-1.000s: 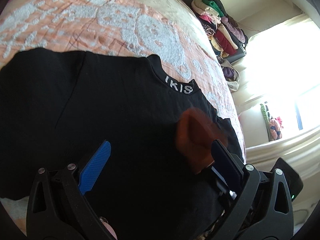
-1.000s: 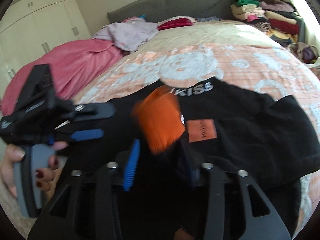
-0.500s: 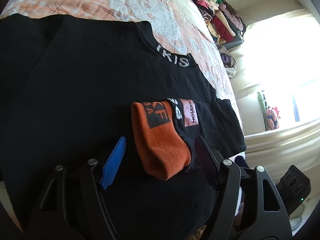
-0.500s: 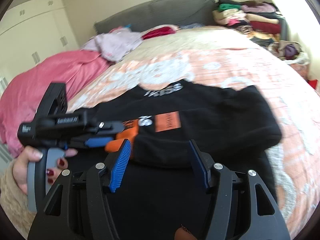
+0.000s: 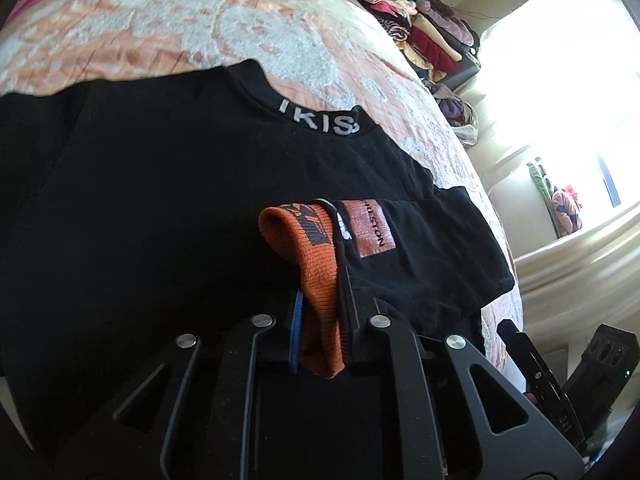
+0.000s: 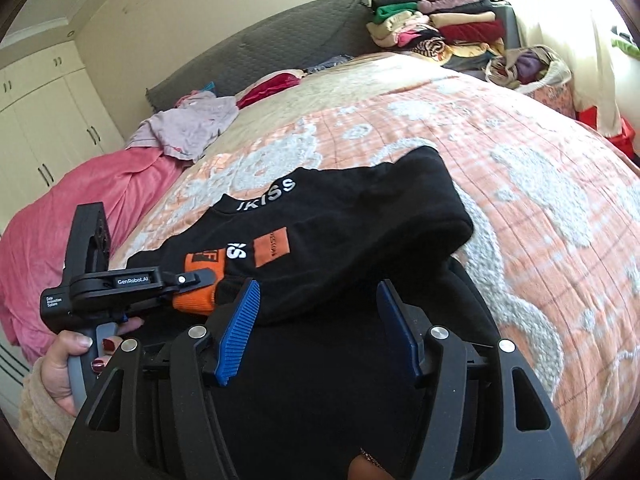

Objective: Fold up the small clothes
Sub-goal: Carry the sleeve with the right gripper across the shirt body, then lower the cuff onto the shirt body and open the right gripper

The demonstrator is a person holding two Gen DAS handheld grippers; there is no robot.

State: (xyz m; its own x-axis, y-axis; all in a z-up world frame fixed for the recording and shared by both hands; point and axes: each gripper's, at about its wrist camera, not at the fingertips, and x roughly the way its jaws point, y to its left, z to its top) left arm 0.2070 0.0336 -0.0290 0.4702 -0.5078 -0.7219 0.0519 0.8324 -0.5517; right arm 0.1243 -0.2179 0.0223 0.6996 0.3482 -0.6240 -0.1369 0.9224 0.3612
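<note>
Left wrist view: left gripper (image 5: 320, 312) is closed down to a narrow gap, pinching the orange ribbed cuff (image 5: 316, 264) of the black sweater (image 5: 168, 208). Cuff sits directly between the two fingers and rises ahead of the tips. Folded sleeve with a rust-coloured patch (image 5: 370, 229) lies just right of the right finger. Collar lettering is further ahead. Sweater lies flat on the peach bedspread (image 5: 168, 28).

Right wrist view: right gripper (image 6: 320, 328) stands wide apart, nothing between its blue pads (image 6: 238, 332). Folded sleeve edge of the black sweater (image 6: 360, 220) lies just ahead of the tips; sweater body passes beneath them. Left gripper (image 6: 200, 280) is to the left, clamped on the orange cuff (image 6: 196, 300)
</note>
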